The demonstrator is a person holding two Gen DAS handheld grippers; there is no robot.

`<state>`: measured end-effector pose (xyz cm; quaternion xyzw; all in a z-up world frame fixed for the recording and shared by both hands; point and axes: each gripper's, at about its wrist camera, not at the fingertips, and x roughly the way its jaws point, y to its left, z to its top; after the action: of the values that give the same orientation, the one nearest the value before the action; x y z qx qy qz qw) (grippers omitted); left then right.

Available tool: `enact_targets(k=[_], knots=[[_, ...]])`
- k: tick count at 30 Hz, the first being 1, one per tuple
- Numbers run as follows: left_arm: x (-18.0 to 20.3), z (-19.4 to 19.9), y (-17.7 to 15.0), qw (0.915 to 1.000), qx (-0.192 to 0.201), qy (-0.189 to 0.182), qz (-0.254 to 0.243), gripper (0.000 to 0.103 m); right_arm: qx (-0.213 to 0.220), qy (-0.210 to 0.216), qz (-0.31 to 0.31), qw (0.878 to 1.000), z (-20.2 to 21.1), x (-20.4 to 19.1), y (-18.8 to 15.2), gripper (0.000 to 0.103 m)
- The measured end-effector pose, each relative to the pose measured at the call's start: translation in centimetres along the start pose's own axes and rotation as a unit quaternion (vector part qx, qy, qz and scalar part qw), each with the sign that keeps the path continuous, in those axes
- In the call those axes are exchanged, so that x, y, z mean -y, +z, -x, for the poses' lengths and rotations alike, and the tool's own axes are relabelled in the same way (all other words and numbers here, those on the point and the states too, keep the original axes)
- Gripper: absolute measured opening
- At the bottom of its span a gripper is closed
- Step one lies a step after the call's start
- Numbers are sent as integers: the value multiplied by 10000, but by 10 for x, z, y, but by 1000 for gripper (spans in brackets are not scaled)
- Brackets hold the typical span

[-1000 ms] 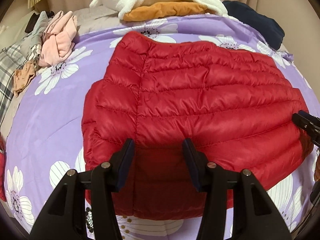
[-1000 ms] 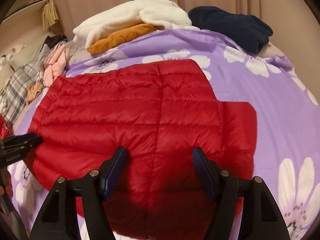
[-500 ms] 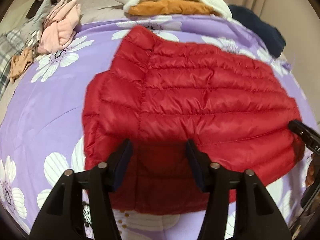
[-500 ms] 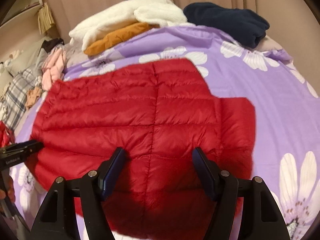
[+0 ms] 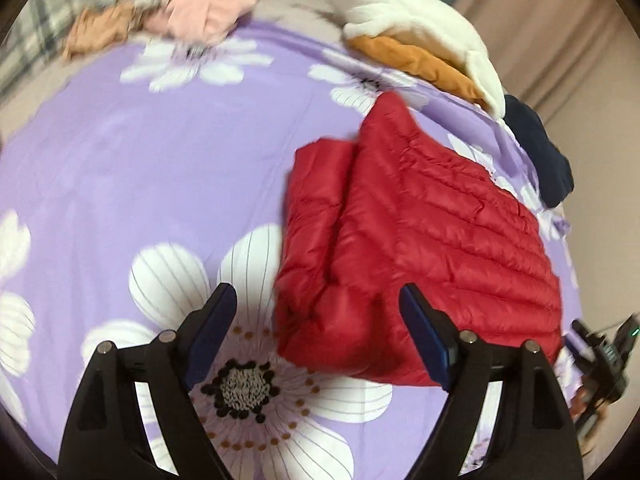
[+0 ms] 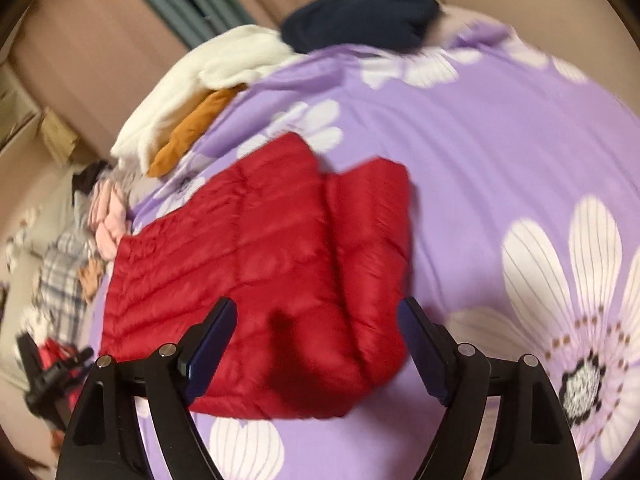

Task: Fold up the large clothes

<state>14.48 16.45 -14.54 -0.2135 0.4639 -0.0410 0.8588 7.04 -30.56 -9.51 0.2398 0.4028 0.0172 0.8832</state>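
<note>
A red quilted puffer jacket point(image 5: 420, 248) lies folded flat on the purple flowered bedspread point(image 5: 140, 168). My left gripper point(image 5: 318, 332) hovers over the jacket's near left corner. Its jaws are opening, and the pads press on nothing. In the right wrist view the jacket point(image 6: 260, 280) fills the centre left. My right gripper point(image 6: 318, 342) hangs above its near right part with jaws also opening and nothing gripped. Each gripper shows at the edge of the other's view: the right gripper point(image 5: 600, 352) and the left gripper point(image 6: 48, 368). Both views are blurred and tilted.
A white fleece point(image 5: 408, 28) on an orange garment point(image 5: 420, 64) lies at the bed's far side, beside a navy garment point(image 6: 360, 16). Pink clothes point(image 5: 212, 4) and plaid cloth point(image 6: 64, 280) are heaped at the far left. Beige curtains point(image 6: 100, 40) hang behind the bed.
Both grippers opened wider and rolled. The left swung out to the left and the right out to the right, so the jacket slid toward the side of each view.
</note>
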Motion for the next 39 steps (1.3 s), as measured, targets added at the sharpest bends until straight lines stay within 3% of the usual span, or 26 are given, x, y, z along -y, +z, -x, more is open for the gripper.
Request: enact_targets(k=[4, 8, 13, 24, 29, 37, 39], knots=[[-21, -17, -6, 9963, -353, -453, 632, 84, 99, 61, -122, 9999, 6, 4, -6, 82], [-31, -32, -15, 9853, -623, -1001, 1237, 84, 166, 322, -140, 9992, 9, 0, -9, 82], [-26, -41, -15, 9771, -734, -1362, 1462, 86, 252, 463, 182, 9984, 6, -18, -11, 82], [-25, -55, -6, 9714, -751, -1571, 1611, 88, 164, 640, 782, 9947, -9, -54, -18, 82], [-21, -59, -3, 9706, -682, -1593, 1671, 97, 100, 710, 1181, 9904, -17, -77, -24, 82], [-5, -59, 0, 9797, -649, -1296, 1383, 97, 262, 559, 1902, 9798, -34, -129, -19, 82], [-5, -58, -1, 9821, -622, -1164, 1344, 92, 346, 505, 2068, 9765, -39, -139, -17, 76]])
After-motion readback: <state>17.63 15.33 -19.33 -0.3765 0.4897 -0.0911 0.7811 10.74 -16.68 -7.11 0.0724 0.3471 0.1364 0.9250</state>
